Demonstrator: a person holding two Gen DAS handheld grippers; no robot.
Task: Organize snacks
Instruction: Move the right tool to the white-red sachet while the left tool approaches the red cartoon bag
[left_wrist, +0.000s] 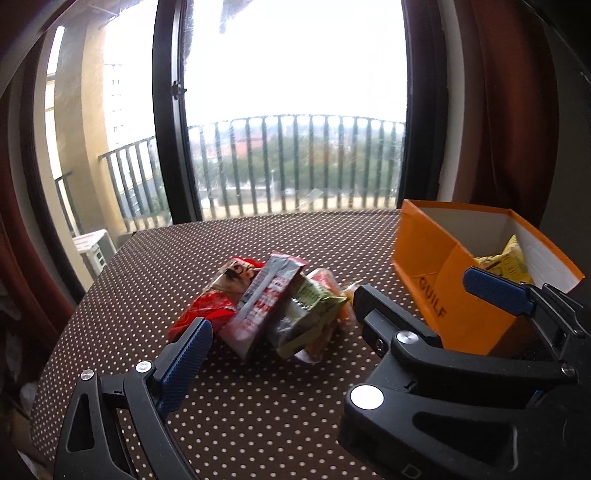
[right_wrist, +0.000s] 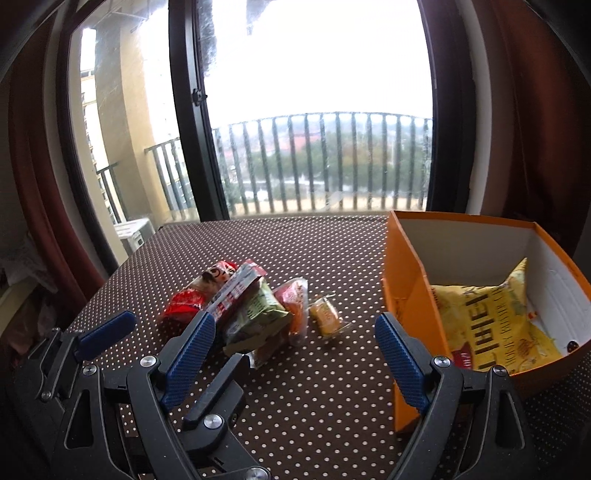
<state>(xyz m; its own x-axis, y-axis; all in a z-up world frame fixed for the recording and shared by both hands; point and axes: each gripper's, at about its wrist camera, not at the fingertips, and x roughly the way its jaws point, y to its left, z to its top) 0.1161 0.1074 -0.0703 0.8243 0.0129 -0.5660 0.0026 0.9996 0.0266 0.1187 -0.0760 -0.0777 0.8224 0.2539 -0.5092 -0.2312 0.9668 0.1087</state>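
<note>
orange box (right_wrist: 410, 295) holds what looks like one yellow chip bag (right_wrist: 495, 325).

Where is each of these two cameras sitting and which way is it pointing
Left wrist: on the left gripper, facing the window across the dotted table; its open fingers show, with the right gripper intruding in front of the orange box.
Right wrist: on the right gripper, same heading, looking into the box at the yellow bag; the left gripper shows at left.
Shared: snack pile, box, table.
</note>
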